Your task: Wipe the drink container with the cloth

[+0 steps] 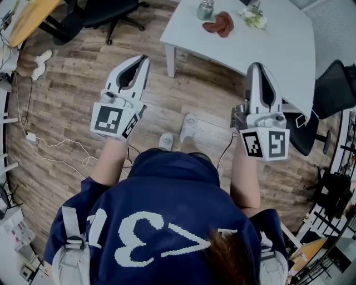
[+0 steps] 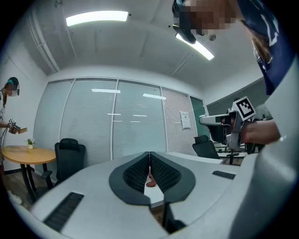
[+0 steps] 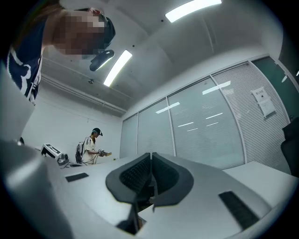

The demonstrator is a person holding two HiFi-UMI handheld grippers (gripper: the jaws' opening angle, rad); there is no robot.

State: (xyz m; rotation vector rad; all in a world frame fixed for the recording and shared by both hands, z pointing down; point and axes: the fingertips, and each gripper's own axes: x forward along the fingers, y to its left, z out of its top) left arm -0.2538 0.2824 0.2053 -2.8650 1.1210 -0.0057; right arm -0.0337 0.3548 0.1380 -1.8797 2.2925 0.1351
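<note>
On the white table (image 1: 272,47) ahead stand a small metal drink container (image 1: 205,9) and, beside it, a crumpled red-brown cloth (image 1: 219,23). My left gripper (image 1: 144,58) is held over the wooden floor, short of the table's left corner, jaws shut and empty. My right gripper (image 1: 257,66) reaches the table's near edge, also shut with nothing in it. In the left gripper view the closed left gripper (image 2: 149,154) shows a sliver of the cloth (image 2: 150,182) below its tips. The right gripper view shows the closed right gripper (image 3: 152,155) against the glass wall.
A small plant (image 1: 253,16) sits right of the cloth. Black office chairs stand at the table's right (image 1: 334,89) and at the top left (image 1: 105,12). A round wooden table (image 2: 22,154) and a cable (image 1: 55,146) are on the left. Another person (image 3: 91,145) stands far off.
</note>
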